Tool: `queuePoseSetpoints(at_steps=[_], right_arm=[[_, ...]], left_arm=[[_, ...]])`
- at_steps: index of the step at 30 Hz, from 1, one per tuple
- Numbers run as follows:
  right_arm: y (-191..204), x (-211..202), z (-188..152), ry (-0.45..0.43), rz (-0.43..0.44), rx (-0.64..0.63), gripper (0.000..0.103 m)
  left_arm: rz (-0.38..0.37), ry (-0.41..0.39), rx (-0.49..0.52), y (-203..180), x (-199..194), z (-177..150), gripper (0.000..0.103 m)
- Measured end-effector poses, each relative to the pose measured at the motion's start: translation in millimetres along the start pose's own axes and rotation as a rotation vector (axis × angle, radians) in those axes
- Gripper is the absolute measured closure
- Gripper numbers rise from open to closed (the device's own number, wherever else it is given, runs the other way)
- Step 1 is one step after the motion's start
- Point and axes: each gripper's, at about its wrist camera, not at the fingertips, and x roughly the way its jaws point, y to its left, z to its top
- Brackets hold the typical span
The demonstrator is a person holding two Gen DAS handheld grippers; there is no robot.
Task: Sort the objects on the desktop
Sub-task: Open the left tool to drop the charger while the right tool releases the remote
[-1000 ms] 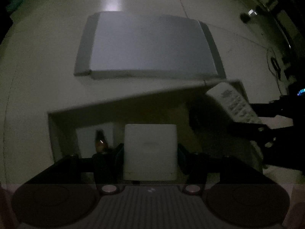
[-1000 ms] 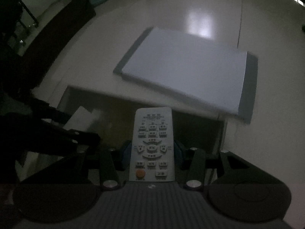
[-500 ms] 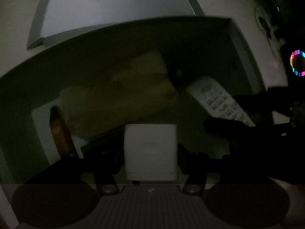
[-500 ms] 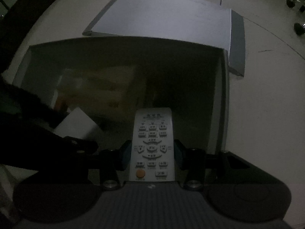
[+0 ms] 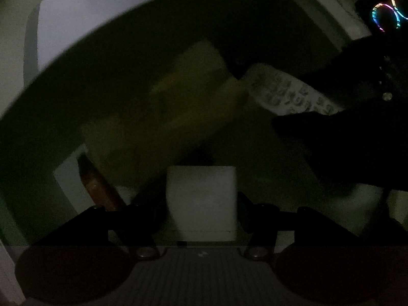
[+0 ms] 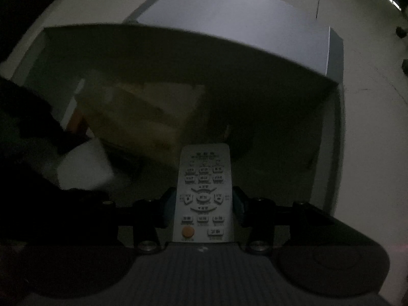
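Observation:
My left gripper [image 5: 201, 211] is shut on a plain white box [image 5: 201, 199] and hangs low inside a large open storage box [image 5: 329, 12]. My right gripper [image 6: 204, 204] is shut on a white remote control [image 6: 204, 193] with an orange button, over the same storage box [image 6: 331, 132]. In the left wrist view the remote control [image 5: 285, 91] and the dark right gripper show at the right. The white box [image 6: 84, 165] appears at the left in the right wrist view. The scene is very dim.
Yellowish packets [image 5: 178, 107] and a brown pen-like stick [image 5: 99, 188] on white paper lie on the storage box's floor. The box's grey-blue lid [image 6: 242, 17] lies flat on the pale table [image 6: 369, 127] behind it. Coloured lights [image 5: 385, 12] glow at the far right.
Both grippers have sunk from above the storage box's rim down into it, each keeping its hold. The box's inside now fills both views and the lid has slid toward the top edge.

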Motion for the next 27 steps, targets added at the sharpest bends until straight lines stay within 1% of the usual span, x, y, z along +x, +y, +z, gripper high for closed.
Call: queuePoseSetpoints(at_steps=[3,7,10,16,19,21,24,27], right_arm=[[-0.9,13.0,3.0,0.024,-0.017,0.012,0.054],[-1.5,27.7,4.8,0.059,-0.033,0.035,0.054],[2.4,37.8,6.3,0.059,-0.033,0.033,0.054],[3.1,61.2,4.7,0.09,-0.066,0.017,0.054],[0.4,65.9,4.2,0.093,-0.068,0.02,0.054],[0.6,65.8,4.3,0.087,-0.073,0.014,0.054],[-0.6,64.7,3.2,0.085,-0.072,0.01,0.054],[-5.9,63.8,1.6,0.101,-0.053,0.027,0.049]], left_arm=[[0.005,0.006,-0.065,3.9,6.1,-5.9,0.052],[0.024,-0.015,-0.107,5.1,8.9,-11.5,0.052],[0.008,-0.027,-0.138,6.4,9.2,-14.4,0.052],[0.009,-0.001,-0.167,2.0,17.4,-26.9,0.052],[0.013,0.019,-0.183,1.6,23.9,-32.7,0.052],[0.013,0.026,-0.178,0.3,26.3,-35.7,0.051],[0.022,0.037,-0.135,-5.7,26.9,-36.1,0.051],[0.025,0.045,-0.113,-9.2,25.8,-39.2,0.051]])
